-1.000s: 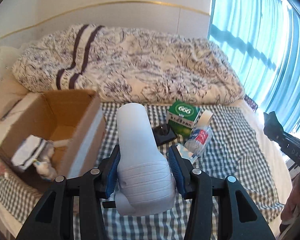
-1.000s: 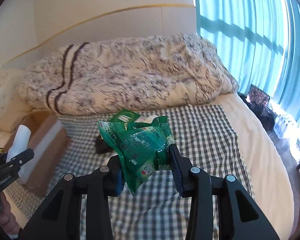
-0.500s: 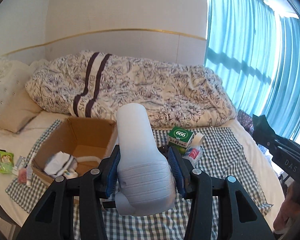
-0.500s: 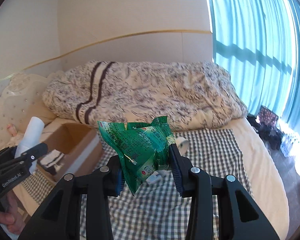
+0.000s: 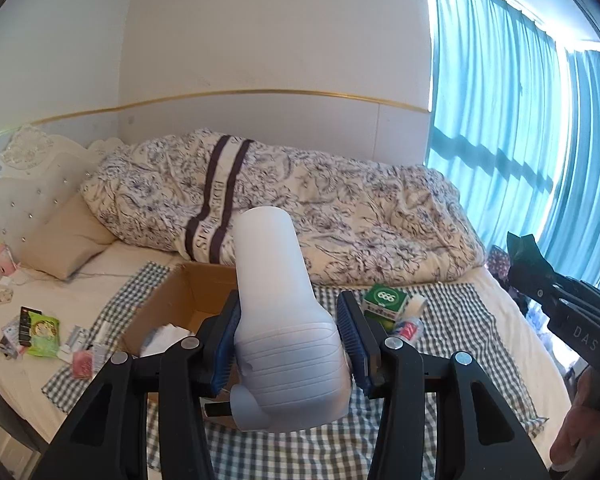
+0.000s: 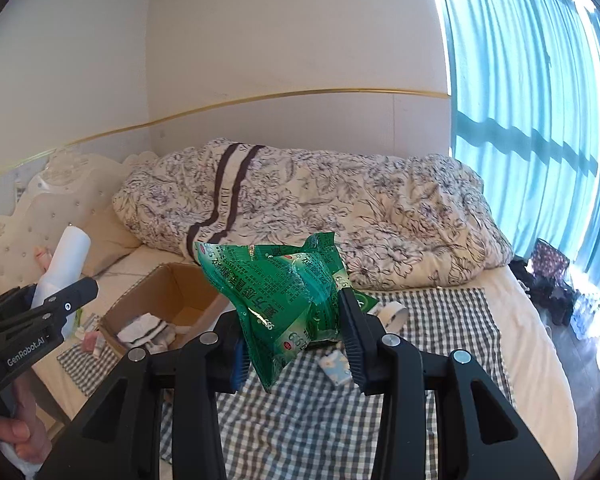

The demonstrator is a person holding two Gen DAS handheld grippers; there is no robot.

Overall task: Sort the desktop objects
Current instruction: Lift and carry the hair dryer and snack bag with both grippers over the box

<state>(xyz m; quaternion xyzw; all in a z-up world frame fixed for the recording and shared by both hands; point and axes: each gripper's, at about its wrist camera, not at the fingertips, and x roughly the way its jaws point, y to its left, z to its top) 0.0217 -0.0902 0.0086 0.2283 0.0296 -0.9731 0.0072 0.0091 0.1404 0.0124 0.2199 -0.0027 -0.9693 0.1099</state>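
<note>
In the left wrist view the left gripper is still pinching the white bottle but rising farther above the cardboard box, while in the right wrist view the right gripper is likewise lifting, fingers clamping the green packet above the bed.

We count two hand-held grippers: left, right. One white bottle, one green packet, one cardboard box, one green carton, one checked cloth, one bed.
</note>
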